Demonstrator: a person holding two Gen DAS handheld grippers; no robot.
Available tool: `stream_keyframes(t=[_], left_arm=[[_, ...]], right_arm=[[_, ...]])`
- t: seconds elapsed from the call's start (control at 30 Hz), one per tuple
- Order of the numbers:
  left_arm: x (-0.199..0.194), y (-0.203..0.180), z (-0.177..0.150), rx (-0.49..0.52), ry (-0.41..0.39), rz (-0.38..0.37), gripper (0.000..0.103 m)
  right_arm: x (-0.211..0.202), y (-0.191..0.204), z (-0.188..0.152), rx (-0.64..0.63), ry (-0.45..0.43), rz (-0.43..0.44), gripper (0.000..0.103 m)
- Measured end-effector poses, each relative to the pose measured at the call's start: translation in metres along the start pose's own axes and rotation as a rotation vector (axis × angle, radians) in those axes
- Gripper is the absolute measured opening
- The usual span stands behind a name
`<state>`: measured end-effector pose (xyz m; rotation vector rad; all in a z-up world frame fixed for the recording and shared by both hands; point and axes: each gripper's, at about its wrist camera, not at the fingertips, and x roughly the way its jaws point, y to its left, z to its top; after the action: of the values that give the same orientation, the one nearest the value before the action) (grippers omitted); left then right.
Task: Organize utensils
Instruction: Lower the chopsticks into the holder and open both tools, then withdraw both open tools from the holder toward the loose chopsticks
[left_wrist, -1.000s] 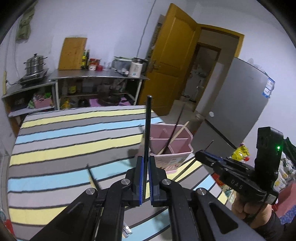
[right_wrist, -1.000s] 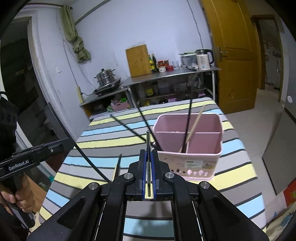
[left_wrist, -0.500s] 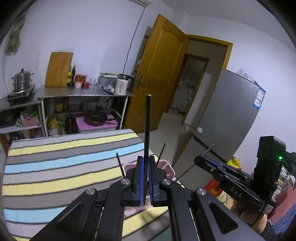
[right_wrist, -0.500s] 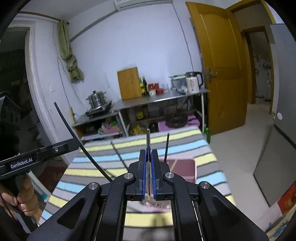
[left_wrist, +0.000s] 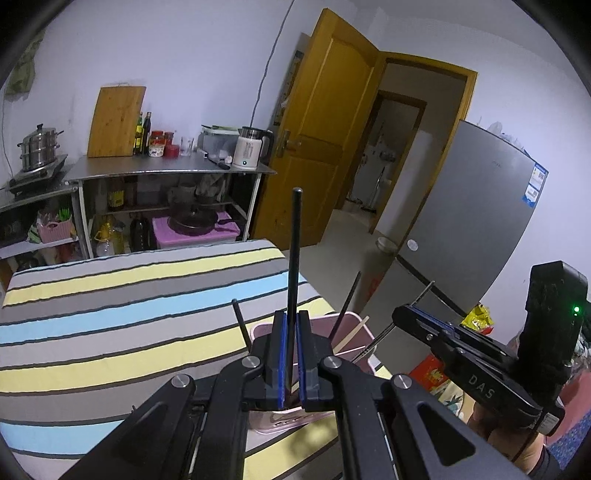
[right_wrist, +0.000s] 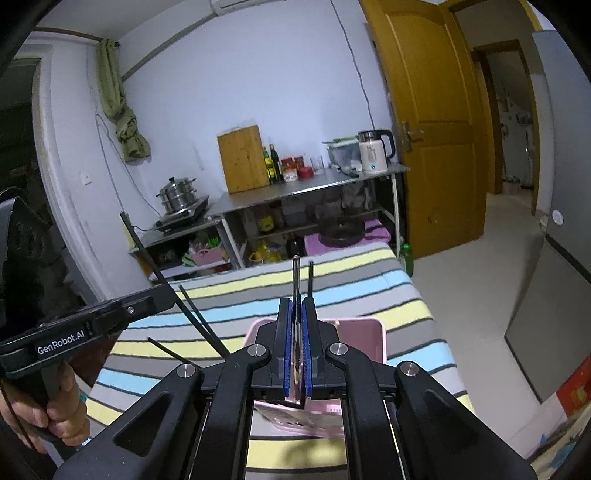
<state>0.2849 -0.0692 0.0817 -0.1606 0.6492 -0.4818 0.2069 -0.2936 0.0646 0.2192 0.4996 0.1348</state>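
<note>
Gripping one black chopstick (left_wrist: 295, 266), one metal chopstick (right_wrist: 296, 291)

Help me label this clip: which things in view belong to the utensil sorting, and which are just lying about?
In the job:
left gripper, shut on a black chopstick
right gripper, shut on a metal chopstick
pink utensil holder
striped table

Lying about:
kettle
cutting board
steamer pot
fridge
</note>
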Motion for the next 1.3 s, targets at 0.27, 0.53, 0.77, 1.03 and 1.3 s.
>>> stream_keyframes(t=[0.27, 0.53, 0.77, 1.03, 1.3], left_arm=[[0.023, 0.004, -0.018, 0.018, 0.057, -0.001, 0.004], [0.037, 0.009, -0.029, 0.004, 0.094, 0.013, 0.005], [0.03, 0.013, -0.029, -0.001, 0.079, 0.026, 0.005], [-0.004, 0.016, -0.028, -0.014, 0.01, 0.04, 0.008], [-0.041, 0.024, -0.041, -0.028, -0.028, 0.055, 0.008]], right_arm=[[0.023, -0.006, -0.019, 0.009, 0.068, -0.006, 0.005], [0.039, -0.01, -0.038, 0.021, 0.14, -0.001, 0.005], [0.037, -0.012, -0.038, 0.027, 0.151, -0.007, 0.014], [0.018, -0.01, -0.036, 0.022, 0.119, -0.014, 0.017], [-0.001, -0.001, -0.039, 0.013, 0.098, -0.004, 0.018]])
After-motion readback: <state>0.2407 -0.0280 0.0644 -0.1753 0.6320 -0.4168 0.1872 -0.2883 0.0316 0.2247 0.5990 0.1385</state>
